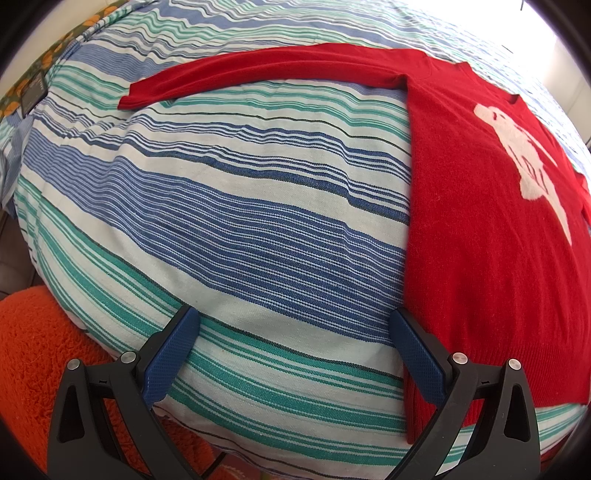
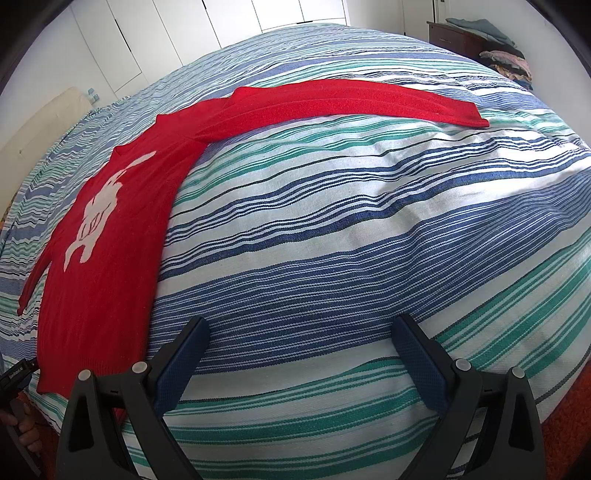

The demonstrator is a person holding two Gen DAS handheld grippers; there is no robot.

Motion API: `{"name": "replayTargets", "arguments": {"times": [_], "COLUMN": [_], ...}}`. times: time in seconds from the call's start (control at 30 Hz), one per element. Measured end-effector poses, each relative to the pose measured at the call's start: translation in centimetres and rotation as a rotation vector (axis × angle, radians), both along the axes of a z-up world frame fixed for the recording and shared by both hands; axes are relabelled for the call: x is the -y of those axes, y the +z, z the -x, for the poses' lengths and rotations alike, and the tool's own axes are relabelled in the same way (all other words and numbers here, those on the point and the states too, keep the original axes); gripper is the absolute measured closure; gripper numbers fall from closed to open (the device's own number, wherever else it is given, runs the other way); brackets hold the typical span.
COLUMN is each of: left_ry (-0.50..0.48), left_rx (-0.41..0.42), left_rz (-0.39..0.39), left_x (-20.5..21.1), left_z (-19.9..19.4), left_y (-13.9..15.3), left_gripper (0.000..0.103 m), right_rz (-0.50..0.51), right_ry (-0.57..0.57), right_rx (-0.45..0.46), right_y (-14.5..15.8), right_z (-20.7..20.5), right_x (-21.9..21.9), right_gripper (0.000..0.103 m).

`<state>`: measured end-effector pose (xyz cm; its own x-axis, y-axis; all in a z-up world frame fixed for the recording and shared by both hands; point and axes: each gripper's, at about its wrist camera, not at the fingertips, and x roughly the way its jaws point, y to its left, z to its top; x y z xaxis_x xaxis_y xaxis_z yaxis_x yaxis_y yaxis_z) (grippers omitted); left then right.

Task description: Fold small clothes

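A small red sweater [image 1: 491, 221] with a white figure on its chest lies flat on the striped bedspread [image 1: 240, 206]. One sleeve [image 1: 258, 74] stretches out to the left in the left wrist view. In the right wrist view the same sweater [image 2: 110, 236] lies at the left, and its other sleeve [image 2: 351, 99] reaches right. My left gripper [image 1: 295, 325] is open, its right finger at the sweater's hem edge. My right gripper [image 2: 301, 332] is open over bare bedspread, just right of the hem.
An orange fluffy rug [image 1: 33, 350] lies below the bed's near edge. A dark label [image 1: 33, 94] sits at the bed's far left. White wardrobe doors [image 2: 166, 29] stand behind the bed, and a dark dresser [image 2: 461, 37] with piled clothes stands at the far right. A hand [image 2: 26, 435] shows at lower left.
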<state>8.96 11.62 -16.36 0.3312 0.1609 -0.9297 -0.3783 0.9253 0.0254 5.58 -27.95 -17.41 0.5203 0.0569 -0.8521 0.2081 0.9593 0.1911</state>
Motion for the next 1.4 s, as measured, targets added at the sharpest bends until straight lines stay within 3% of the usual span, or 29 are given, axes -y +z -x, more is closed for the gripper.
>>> {"name": "replayTargets", "arguments": {"times": [0.43,0.53,0.67,0.83,1.03,1.17,1.2,1.27,1.3,1.33,1.4], "left_ry": [0.000,0.005,0.016,0.018,0.012,0.009,0.010,0.012,0.012,0.012,0.009], "left_rx": [0.001,0.008,0.018,0.028,0.026,0.018,0.017,0.018,0.020,0.021,0.025], "left_rz": [0.018,0.022,0.023,0.023,-0.008,-0.031,-0.034,-0.031,-0.028,-0.023,-0.018], "left_x": [-0.3,-0.6,-0.8,-1.0,-0.5,-0.3,-0.3,-0.3,-0.4,-0.5,-0.7], "left_z": [0.1,0.3,0.7,1.3,1.6,1.5,1.5,1.5,1.6,1.6,1.9], "left_y": [0.1,0.3,0.5,0.6,0.4,0.3,0.3,0.3,0.3,0.3,0.4], "left_gripper": [0.001,0.001,0.001,0.001,0.000,0.000,0.000,0.000,0.000,0.000,0.000], "right_rz": [0.012,-0.092,-0.356,-0.440,-0.611,-0.612,-0.590,-0.499,-0.449,-0.406,-0.346], "right_ry": [0.002,-0.030,-0.140,-0.305,-0.552,-0.627,-0.622,-0.598,-0.587,-0.571,-0.509], "right_rx": [-0.002,0.045,0.165,0.251,0.185,0.175,0.171,0.134,0.108,0.097,0.167], "right_y": [0.0,1.3,3.4,4.3,0.2,-1.1,-1.1,-0.6,-0.2,0.6,4.1], "right_z": [0.2,0.9,1.0,-2.9,-7.3,-9.4,-10.0,-11.2,-11.9,-12.3,-13.2], "right_x": [-0.1,1.2,6.4,14.7,23.3,25.5,25.8,26.1,26.1,26.1,25.3], "right_gripper": [0.005,0.005,0.005,0.009,0.025,0.030,0.032,0.050,0.081,0.096,0.096]}}
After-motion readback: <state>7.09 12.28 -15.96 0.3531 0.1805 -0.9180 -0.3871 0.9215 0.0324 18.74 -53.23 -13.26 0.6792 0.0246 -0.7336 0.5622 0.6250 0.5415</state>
